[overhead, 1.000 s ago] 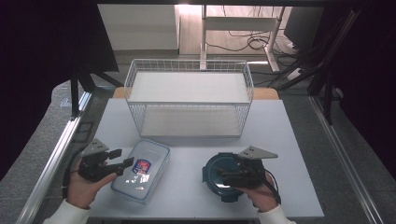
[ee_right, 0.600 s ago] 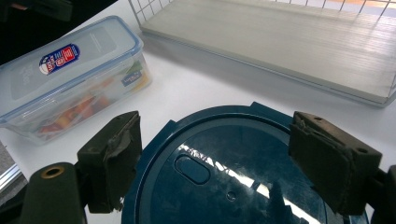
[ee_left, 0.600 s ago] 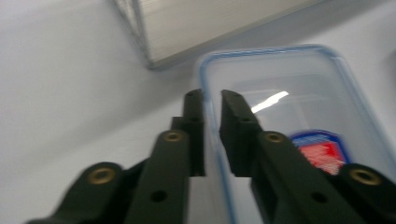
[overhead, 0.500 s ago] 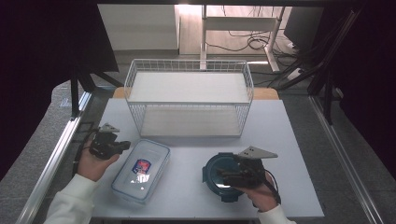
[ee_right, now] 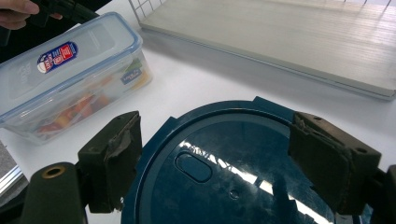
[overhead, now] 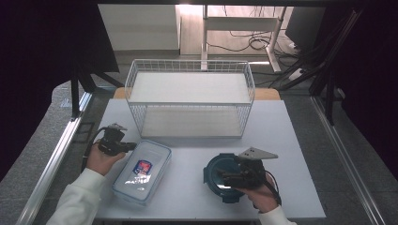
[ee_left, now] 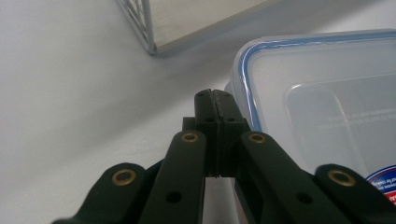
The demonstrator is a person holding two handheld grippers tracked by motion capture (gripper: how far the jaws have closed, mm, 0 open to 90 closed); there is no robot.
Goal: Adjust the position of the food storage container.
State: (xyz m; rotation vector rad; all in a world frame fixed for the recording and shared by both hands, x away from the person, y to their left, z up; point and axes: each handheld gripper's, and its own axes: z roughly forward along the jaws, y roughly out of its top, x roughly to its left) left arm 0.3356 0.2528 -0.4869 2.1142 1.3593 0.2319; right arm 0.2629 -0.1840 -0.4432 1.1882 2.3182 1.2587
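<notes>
in the high view, a clear rectangular plastic box with a blue-rimmed lid and a red-and-blue sticker (overhead: pixel 142 171) lies on the white table (overhead: pixel 187 197), at its front left, angled a little. the left gripper (overhead: pixel 123 146) sits at the box's upper left corner, tip touching or just beside the lid edge, held by a hand in a white sleeve. to the right, a round dark teal container with a glossy lid (overhead: pixel 224 177) rests near the front of the table, and the right gripper (overhead: pixel 225 177) hovers over it. behind both stands a white wire basket (overhead: pixel 190 99) with a pale board in its bottom.

in the left gripper view, the two black jaws are pressed together with nothing between them, the tip (ee_left: pixel 214 100) just beside the box's blue-rimmed corner (ee_left: pixel 280 74); whether it touches cannot be told. the basket's corner (ee_left: pixel 140 23) shows at the top.

in the right gripper view, the jaws stand wide apart, one on each side of the teal lid (ee_right: pixel 233 172), neither pad clearly touching it. the clear box (ee_right: pixel 70 79), with colourful contents, lies at upper left, the other hand at its far corner.
</notes>
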